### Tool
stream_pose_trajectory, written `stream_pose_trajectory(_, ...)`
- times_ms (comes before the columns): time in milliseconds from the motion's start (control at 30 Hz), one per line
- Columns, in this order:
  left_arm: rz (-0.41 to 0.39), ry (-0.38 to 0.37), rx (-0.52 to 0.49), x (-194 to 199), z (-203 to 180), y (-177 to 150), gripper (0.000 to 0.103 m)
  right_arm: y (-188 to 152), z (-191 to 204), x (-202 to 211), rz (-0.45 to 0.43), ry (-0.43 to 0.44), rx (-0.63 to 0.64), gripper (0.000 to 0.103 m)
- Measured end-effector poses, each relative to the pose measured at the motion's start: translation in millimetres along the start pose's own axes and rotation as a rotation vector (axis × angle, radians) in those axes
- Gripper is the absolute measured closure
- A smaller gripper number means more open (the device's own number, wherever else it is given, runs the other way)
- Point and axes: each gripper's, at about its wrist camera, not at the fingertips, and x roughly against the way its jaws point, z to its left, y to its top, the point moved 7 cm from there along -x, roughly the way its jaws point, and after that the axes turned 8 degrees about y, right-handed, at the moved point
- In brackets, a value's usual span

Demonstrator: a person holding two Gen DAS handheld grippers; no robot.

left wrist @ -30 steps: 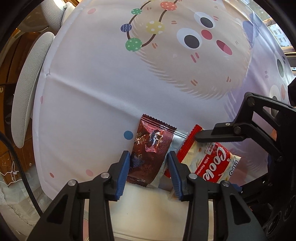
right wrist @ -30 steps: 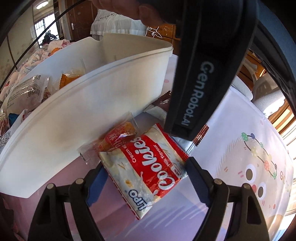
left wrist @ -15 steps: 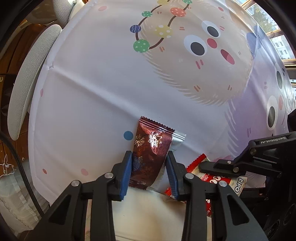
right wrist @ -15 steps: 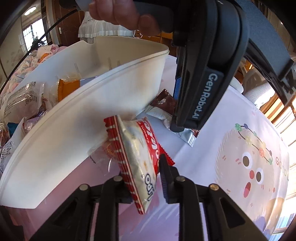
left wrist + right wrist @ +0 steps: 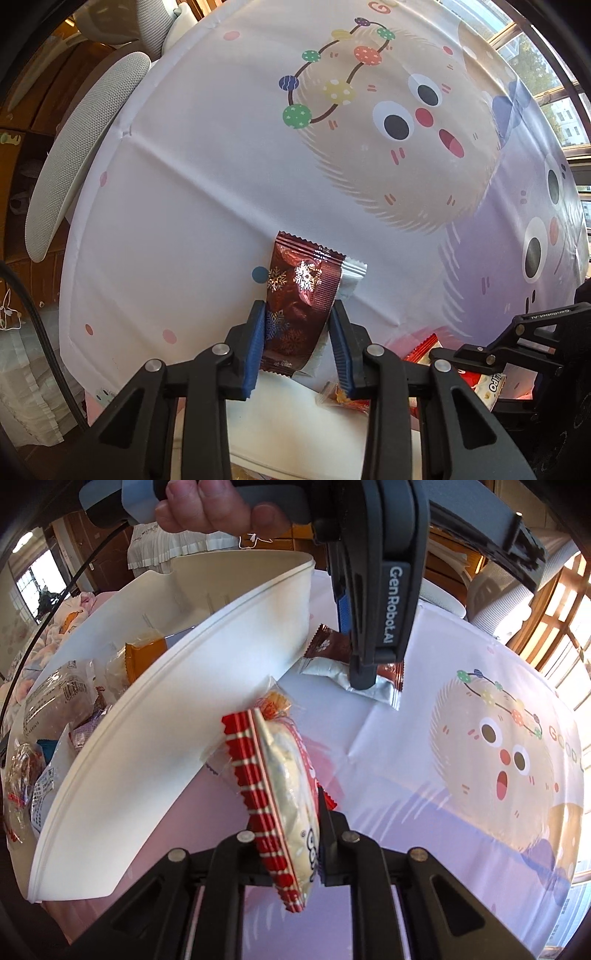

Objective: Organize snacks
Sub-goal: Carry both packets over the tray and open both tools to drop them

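Note:
My left gripper [image 5: 297,343] is shut on a dark red snowflake snack packet [image 5: 301,295] with a silver back, at the table surface beside the white bin. The same packet shows in the right wrist view [image 5: 332,648] under the left gripper's body [image 5: 376,602]. My right gripper [image 5: 286,849] is shut on a red and white cookie packet [image 5: 284,794] and holds it on edge above the tablecloth, just outside the bin's wall. The cookie packet also shows in the left wrist view [image 5: 487,384]. A small clear orange candy wrapper [image 5: 275,701] lies against the bin wall.
A white plastic bin [image 5: 177,738] holds several snacks, among them an orange packet [image 5: 144,657] and clear bagged bread [image 5: 55,698]. The cartoon tablecloth [image 5: 258,166] covers the table. Grey chairs [image 5: 74,177] stand at the table's far edge.
My left gripper has closed on the dark red packet. My right gripper has closed on the cookie packet, turned it on edge and lifted it.

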Motion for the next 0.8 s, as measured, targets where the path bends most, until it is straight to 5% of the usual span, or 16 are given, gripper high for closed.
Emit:
stream_pose_trajectory(433, -0.220, -0.075, 0.126, 99, 9, -5, 0.071, -13, 17, 51, -0.010, -0.076, -0.187, 0.089)
stream_pose_trajectory(800, -0.379, -0.108, 0.296, 174, 10, -78, 0.071, -5, 61, 99, -0.082, -0.141, -0.274, 0.089)
